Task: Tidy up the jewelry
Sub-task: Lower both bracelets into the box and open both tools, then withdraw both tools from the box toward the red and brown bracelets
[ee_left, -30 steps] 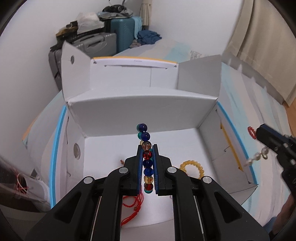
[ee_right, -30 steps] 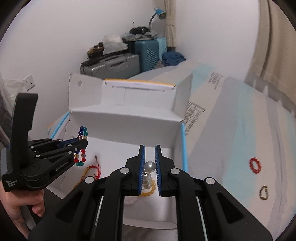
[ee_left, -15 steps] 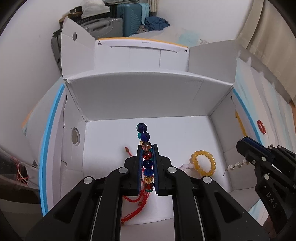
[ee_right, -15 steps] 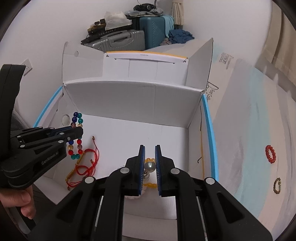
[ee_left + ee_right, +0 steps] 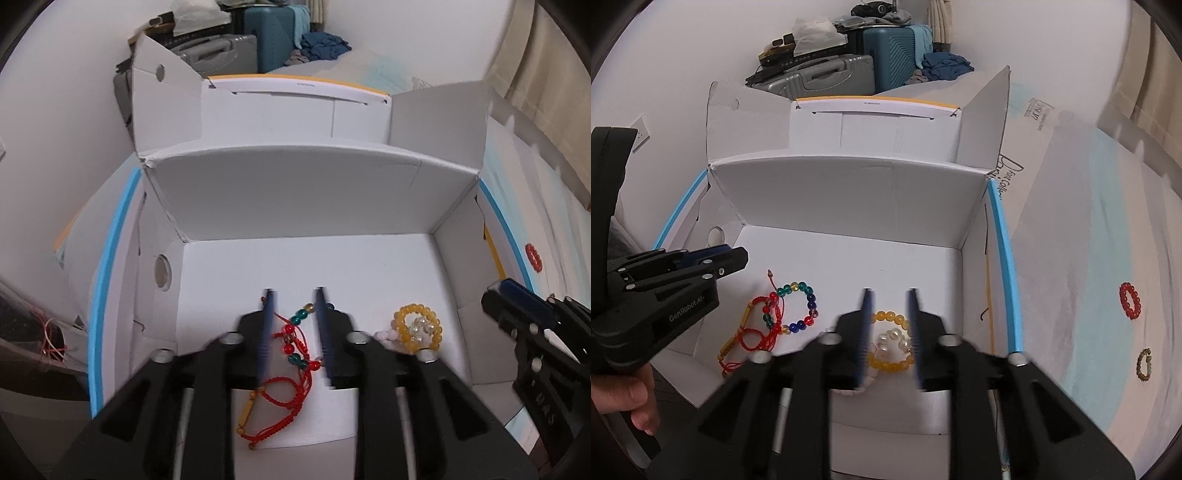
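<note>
Both my jaws have just opened, nothing gripped: left gripper (image 5: 293,332) dropped the multicolour bead bracelet (image 5: 798,306), right gripper (image 5: 889,334) the pearl piece (image 5: 892,341), inside the white box (image 5: 849,192) to collect them.

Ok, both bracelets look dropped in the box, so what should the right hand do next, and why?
Probably lift the right tongs out of the white box and swing toward the red bead bracelet on the cloth. Their jaws have just been opening and stand apart, gripping nothing; the pearl bracelet lies loose inside the yellow bracelet on the box floor. Two bracelets remain outside.
</note>
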Motion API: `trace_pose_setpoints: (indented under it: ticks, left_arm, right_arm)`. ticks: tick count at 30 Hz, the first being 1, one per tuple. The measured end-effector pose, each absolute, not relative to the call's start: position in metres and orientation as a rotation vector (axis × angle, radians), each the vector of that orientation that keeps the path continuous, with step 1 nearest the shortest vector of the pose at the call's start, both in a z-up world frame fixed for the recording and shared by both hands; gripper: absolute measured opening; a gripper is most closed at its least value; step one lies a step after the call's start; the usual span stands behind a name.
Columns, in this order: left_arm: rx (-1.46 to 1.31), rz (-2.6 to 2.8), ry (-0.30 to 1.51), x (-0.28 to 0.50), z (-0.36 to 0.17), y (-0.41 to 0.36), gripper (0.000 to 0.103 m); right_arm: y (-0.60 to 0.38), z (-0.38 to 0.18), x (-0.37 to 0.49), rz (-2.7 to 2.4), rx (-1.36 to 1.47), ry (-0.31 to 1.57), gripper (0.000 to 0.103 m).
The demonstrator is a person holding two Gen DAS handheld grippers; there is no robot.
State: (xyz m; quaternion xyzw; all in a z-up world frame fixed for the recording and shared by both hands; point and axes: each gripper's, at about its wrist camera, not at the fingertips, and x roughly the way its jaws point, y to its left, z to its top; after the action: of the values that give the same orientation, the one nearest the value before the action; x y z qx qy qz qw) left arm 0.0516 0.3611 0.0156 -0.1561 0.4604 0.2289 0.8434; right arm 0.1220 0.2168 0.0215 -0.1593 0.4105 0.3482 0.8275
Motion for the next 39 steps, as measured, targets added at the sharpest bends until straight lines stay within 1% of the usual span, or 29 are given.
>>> trace_pose_setpoints:
  ticks: [1, 2, 3, 4, 5, 6, 8, 9, 11, 14, 16, 19, 29, 39]
  left_arm:
    - [-0.327, 0.490, 0.963, 0.050, 0.018, 0.361, 0.042]
    - [-0.325, 0.495, 0.956, 0.049, 0.020, 0.360, 0.046]
    - [-0.322, 0.505, 0.942, 0.047, 0.024, 0.359, 0.058]
    - [-0.318, 0.513, 0.932, 0.047, 0.026, 0.359, 0.071]
    - [-0.310, 0.525, 0.916, 0.047, 0.030, 0.358, 0.075]
    - [-0.308, 0.528, 0.907, 0.046, 0.032, 0.357, 0.080]
    - [-0.326, 0.518, 0.889, 0.047, 0.036, 0.357, 0.086]
    - [-0.333, 0.512, 0.883, 0.047, 0.037, 0.356, 0.089]
    - [-0.333, 0.511, 0.877, 0.049, 0.038, 0.354, 0.091]
    - [-0.326, 0.519, 0.869, 0.052, 0.040, 0.351, 0.095]
    - [-0.313, 0.516, 0.862, 0.055, 0.042, 0.347, 0.097]
    - [-0.288, 0.503, 0.869, 0.062, 0.043, 0.340, 0.097]
    - [-0.244, 0.438, 0.850, 0.085, 0.053, 0.309, 0.097]
    - [-0.228, 0.323, 0.841, 0.115, 0.056, 0.262, 0.097]
  right_arm:
    - [0.215, 0.023, 0.122, 0.739, -0.332, 0.866, 0.039]
    - [0.214, 0.024, 0.122, 0.737, -0.323, 0.860, 0.044]
    - [0.212, 0.025, 0.122, 0.734, -0.316, 0.858, 0.048]
    - [0.210, 0.027, 0.123, 0.729, -0.308, 0.854, 0.058]
    - [0.208, 0.028, 0.123, 0.726, -0.300, 0.846, 0.062]
    - [0.206, 0.031, 0.123, 0.722, -0.292, 0.834, 0.064]
    - [0.203, 0.036, 0.124, 0.717, -0.289, 0.818, 0.073]
    - [0.202, 0.038, 0.124, 0.715, -0.288, 0.810, 0.074]
    - [0.197, 0.043, 0.124, 0.703, -0.283, 0.784, 0.081]
    - [0.188, 0.047, 0.127, 0.687, -0.268, 0.772, 0.088]
    - [0.181, 0.050, 0.130, 0.679, -0.258, 0.765, 0.091]
    - [0.170, 0.053, 0.133, 0.666, -0.250, 0.751, 0.095]
    - [0.124, 0.059, 0.152, 0.589, -0.209, 0.737, 0.095]
    - [0.069, 0.059, 0.173, 0.508, -0.211, 0.749, 0.095]
